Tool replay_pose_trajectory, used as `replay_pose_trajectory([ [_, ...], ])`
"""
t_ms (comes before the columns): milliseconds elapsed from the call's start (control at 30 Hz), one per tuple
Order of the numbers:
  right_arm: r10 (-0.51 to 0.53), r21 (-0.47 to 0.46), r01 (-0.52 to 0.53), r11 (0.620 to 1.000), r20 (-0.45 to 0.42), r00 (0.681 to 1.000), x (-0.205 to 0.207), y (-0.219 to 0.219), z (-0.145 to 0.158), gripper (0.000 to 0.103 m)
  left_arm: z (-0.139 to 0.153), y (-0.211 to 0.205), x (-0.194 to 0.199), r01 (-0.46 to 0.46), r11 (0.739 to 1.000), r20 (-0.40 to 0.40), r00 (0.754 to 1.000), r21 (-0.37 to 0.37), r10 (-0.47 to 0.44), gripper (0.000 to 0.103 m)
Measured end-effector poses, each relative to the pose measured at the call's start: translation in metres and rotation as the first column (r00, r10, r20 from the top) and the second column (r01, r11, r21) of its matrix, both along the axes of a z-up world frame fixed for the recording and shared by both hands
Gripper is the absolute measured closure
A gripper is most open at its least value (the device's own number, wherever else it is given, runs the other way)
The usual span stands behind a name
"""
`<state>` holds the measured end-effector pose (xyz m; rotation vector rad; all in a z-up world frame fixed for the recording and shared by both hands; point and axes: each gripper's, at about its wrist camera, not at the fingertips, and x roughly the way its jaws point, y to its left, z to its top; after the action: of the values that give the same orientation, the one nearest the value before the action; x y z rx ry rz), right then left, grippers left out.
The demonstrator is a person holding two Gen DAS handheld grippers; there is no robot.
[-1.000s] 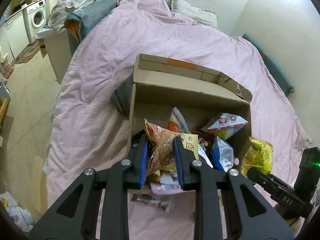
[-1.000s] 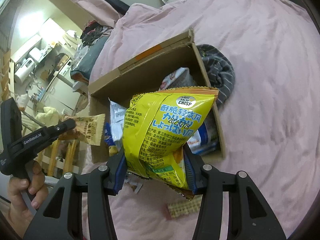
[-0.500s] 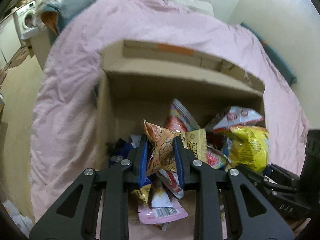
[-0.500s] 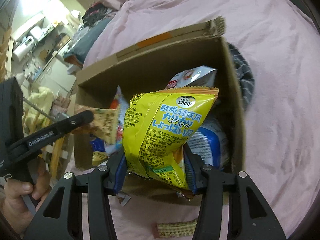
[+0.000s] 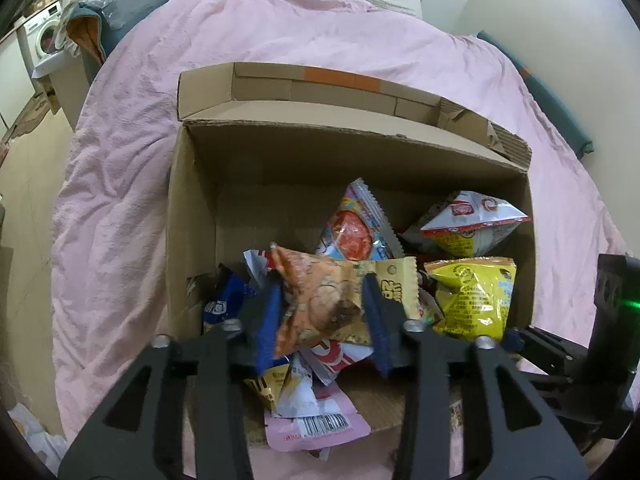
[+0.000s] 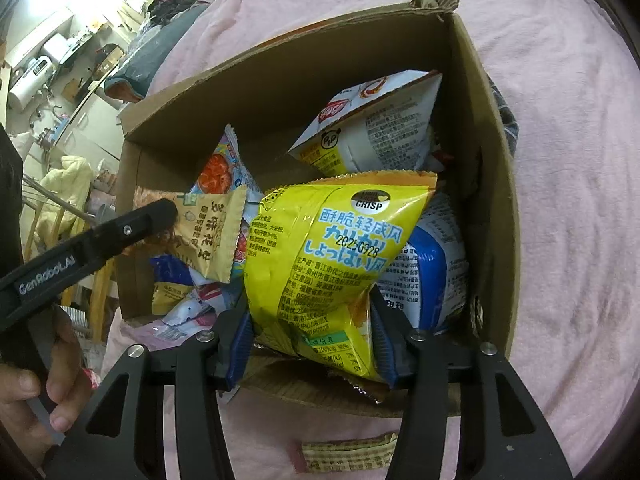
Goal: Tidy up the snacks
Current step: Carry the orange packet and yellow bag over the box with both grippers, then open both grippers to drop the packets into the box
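**Both grippers held snack packets over the open cardboard box**

The orange packet [image 5: 316,300] was clamped between the blue pads of the left gripper [image 5: 325,312], with a tan packet [image 5: 390,284] pressed against its right side; from the right wrist view the tan packet [image 6: 210,236] hung from the left gripper's tip [image 6: 160,216]. Both sat over the near-left part of the cardboard box [image 5: 192,216], above a loose heap of wrappers.

The yellow crisp bag [image 6: 332,264] was pinched at its lower end by the right gripper [image 6: 312,348], whose fingers were clenched on it, and it stood upright just inside the box's near edge. In the left wrist view the same yellow crisp bag [image 5: 472,296] showed at the near-right corner of the box.

Deeper inside lay a white pouch [image 6: 372,124] toward the far-right corner, a clear packet with red contents [image 5: 354,232] leaning near the middle, and a blue-and-white bag [image 6: 432,272] against the right wall behind the yellow one. A pink packet [image 5: 316,428] with a barcode spilled over the box's flattened near flap.

The box rested on a pink bedspread [image 5: 128,152]. A checked bar wrapper [image 6: 348,452] lay on the bedspread outside the box's near edge. A bare hand [image 6: 28,396] gripped the left gripper's handle.
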<state>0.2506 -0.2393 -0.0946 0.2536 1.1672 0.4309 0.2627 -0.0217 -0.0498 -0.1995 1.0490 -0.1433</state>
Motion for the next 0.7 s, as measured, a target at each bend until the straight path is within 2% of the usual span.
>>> replay_pose_trajectory([
  [100,0.006,0.009,-0.006,1.0,0.012,1.0,-0.001,0.0,0.004,0.046,0.012,0.0,-0.007,0.002,1.0,0.045,0.999,-0.007,-0.002,0.046],
  [167,0.012,0.009,-0.012,1.0,0.022,1.0,-0.003,-0.001,0.006,0.045,0.022,-0.003,-0.012,0.009,1.0,0.087,0.996,0.018,-0.011,0.029],
  [200,0.01,0.008,-0.01,1.0,0.024,1.0,-0.003,-0.003,0.006,0.044,0.026,-0.004,-0.014,0.01,0.999,0.106,0.994,0.032,-0.014,0.026],
  [267,0.0,0.011,0.0,1.0,0.021,1.0,-0.004,-0.004,0.007,0.035,0.034,-0.007,-0.019,0.003,0.998,0.151,0.988,0.066,-0.013,0.021],
  [333,-0.012,0.023,0.012,1.0,0.026,1.0,-0.004,-0.007,0.01,0.03,0.038,-0.008,-0.02,0.003,0.996,0.173,0.985,0.086,-0.018,0.02],
  [400,-0.011,0.022,0.01,1.0,0.044,0.999,-0.006,-0.01,0.015,0.03,0.04,-0.008,-0.022,-0.002,0.994,0.188,0.982,0.107,-0.018,0.02],
  [533,-0.046,-0.015,0.048,0.999,0.1,0.994,-0.008,-0.017,0.027,0.015,0.044,-0.007,-0.026,-0.017,0.991,0.213,0.977,0.131,-0.012,0.02],
  [700,-0.087,0.011,0.086,0.996,0.141,0.986,-0.008,-0.025,0.038,0.011,0.041,-0.002,-0.026,-0.04,0.989,0.207,0.978,0.14,0.011,0.02],
])
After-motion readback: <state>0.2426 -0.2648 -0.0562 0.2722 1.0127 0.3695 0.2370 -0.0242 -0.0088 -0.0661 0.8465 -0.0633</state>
